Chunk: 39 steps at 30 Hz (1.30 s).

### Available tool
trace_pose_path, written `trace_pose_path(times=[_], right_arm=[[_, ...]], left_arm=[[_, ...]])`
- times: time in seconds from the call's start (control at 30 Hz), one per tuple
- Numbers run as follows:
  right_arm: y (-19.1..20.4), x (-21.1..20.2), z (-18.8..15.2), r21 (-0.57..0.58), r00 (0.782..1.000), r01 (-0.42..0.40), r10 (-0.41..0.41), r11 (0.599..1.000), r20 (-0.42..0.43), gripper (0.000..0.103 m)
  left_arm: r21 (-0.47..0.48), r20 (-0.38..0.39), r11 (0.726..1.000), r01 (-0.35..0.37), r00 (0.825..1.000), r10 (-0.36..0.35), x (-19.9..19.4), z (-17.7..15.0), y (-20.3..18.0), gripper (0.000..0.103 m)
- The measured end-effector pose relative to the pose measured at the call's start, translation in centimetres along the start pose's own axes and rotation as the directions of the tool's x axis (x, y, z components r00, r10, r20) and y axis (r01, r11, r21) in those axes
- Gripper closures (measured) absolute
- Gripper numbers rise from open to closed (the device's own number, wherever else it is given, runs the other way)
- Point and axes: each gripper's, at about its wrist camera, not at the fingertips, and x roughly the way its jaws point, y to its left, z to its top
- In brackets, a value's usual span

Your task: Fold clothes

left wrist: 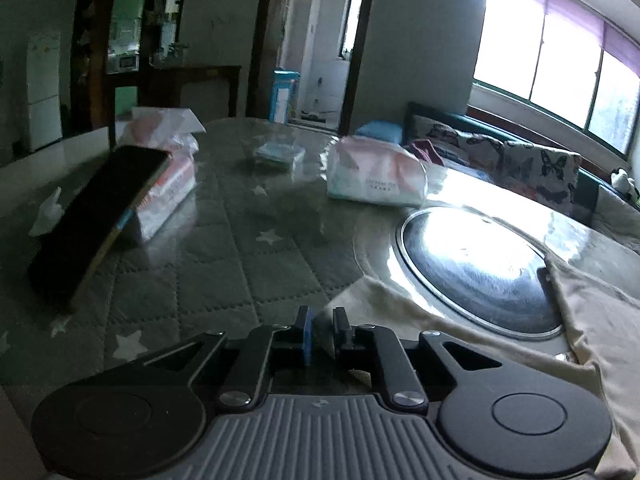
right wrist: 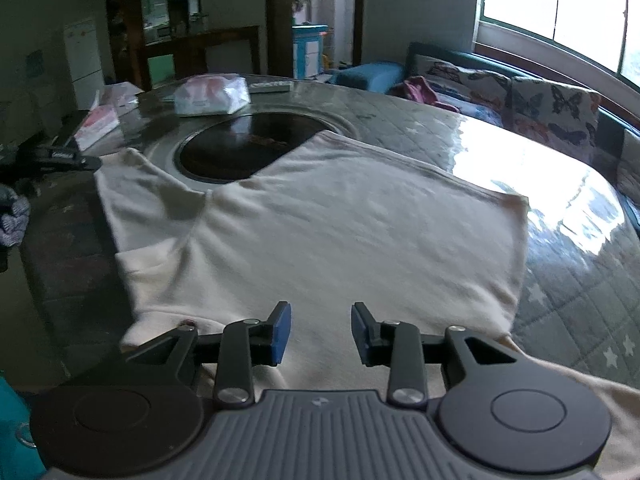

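Note:
A cream T-shirt (right wrist: 320, 232) lies spread flat on the table, one sleeve (right wrist: 132, 184) reaching toward the left. My right gripper (right wrist: 320, 332) hangs open just above the shirt's near hem, with nothing between its blue pads. In the right wrist view my left gripper (right wrist: 72, 158) is a dark shape at the sleeve's outer tip. In the left wrist view my left gripper (left wrist: 323, 330) has its jaws only a narrow gap apart at a corner of the shirt (left wrist: 400, 304). Cloth shows in that gap, and the pads do not visibly press on it.
A round black glass insert (left wrist: 480, 268) sits in the table, partly under the shirt. A phone (left wrist: 92, 220) leans on a tissue pack (left wrist: 168, 192). Another tissue pack (left wrist: 376, 176) and a remote (right wrist: 270, 87) lie farther back. A sofa with butterfly cushions (right wrist: 560, 108) is on the right.

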Motion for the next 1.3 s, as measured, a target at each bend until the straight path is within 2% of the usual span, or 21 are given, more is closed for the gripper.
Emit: trace_pose_path(times=[0.1, 0.17, 0.23, 0.3, 0.37, 0.53, 0.63, 0.67, 0.73, 0.9, 1.07, 1.17, 1.23, 1.3], right_arm=[[1.4, 0.3, 0.7, -0.048, 1.000, -0.030, 0.030, 0.998, 0.004, 0.070], [2.3, 0.6, 1.2, -0.076, 0.998, -0.055, 0.056, 0.996, 0.007, 0.070], [3.3, 1.1, 1.7, -0.104, 0.997, -0.081, 0.082, 0.991, 0.007, 0.070], [4.3, 1.6, 2.1, -0.137, 0.994, -0.107, 0.108, 0.985, 0.002, 0.070], [5.4, 2.1, 2.2, -0.172, 0.992, -0.128, 0.129, 0.977, -0.006, 0.070], [7.6, 3.0, 1.8, -0.226, 0.985, -0.175, 0.172, 0.958, -0.033, 0.070], [8.6, 3.1, 1.4, -0.252, 0.982, -0.189, 0.186, 0.949, -0.036, 0.070], [8.9, 3.1, 1.3, -0.261, 0.981, -0.192, 0.190, 0.946, -0.034, 0.071], [9.5, 3.1, 1.0, -0.279, 0.980, -0.198, 0.197, 0.940, -0.032, 0.071], [10.2, 2.8, 0.9, -0.314, 0.974, -0.223, 0.226, 0.923, -0.029, 0.071], [9.6, 2.9, 1.4, -0.278, 0.975, -0.214, 0.221, 0.936, -0.007, 0.071], [9.7, 3.4, 1.5, -0.273, 0.970, -0.241, 0.244, 0.931, -0.025, 0.071], [10.1, 3.6, 1.4, -0.280, 0.964, -0.263, 0.262, 0.923, -0.043, 0.071], [10.3, 3.5, 1.2, -0.290, 0.961, -0.273, 0.271, 0.917, -0.048, 0.071]], left_arm=[[0.014, 0.020, 0.999, 0.048, 0.999, -0.048, -1.1, 0.5, -0.9, 0.091], [0.051, 0.018, 0.991, 0.124, 0.992, -0.125, -1.8, 0.6, -2.4, 0.091], [0.082, -0.001, 0.973, 0.216, 0.976, -0.217, -2.2, 0.6, -4.1, 0.091], [0.103, -0.039, 0.943, 0.315, 0.949, -0.312, -2.3, 0.4, -6.1, 0.092], [0.123, -0.085, 0.906, 0.405, 0.914, -0.397, -2.1, 0.1, -8.3, 0.092], [0.172, -0.203, 0.803, 0.570, 0.818, -0.538, -1.4, -1.2, -13.5, 0.091], [0.188, -0.243, 0.768, 0.613, 0.786, -0.568, -0.9, -2.1, -15.5, 0.091], [0.185, -0.255, 0.763, 0.619, 0.780, -0.571, -0.6, -2.3, -15.9, 0.091], [0.177, -0.272, 0.764, 0.621, 0.777, -0.568, 0.2, -2.7, -16.2, 0.091], [0.160, -0.281, 0.785, 0.598, 0.790, -0.545, 2.0, -3.2, -15.6, 0.091], [0.135, -0.271, 0.786, 0.603, 0.786, -0.556, 2.1, -3.0, -14.4, 0.091], [0.119, -0.269, 0.790, 0.602, 0.785, -0.558, 2.2, -3.0, -14.0, 0.091], [0.111, -0.261, 0.791, 0.601, 0.786, -0.560, 1.9, -2.9, -13.7, 0.091], [0.109, -0.243, 0.799, 0.591, 0.795, -0.555, 1.3, -2.6, -13.2, 0.091]])
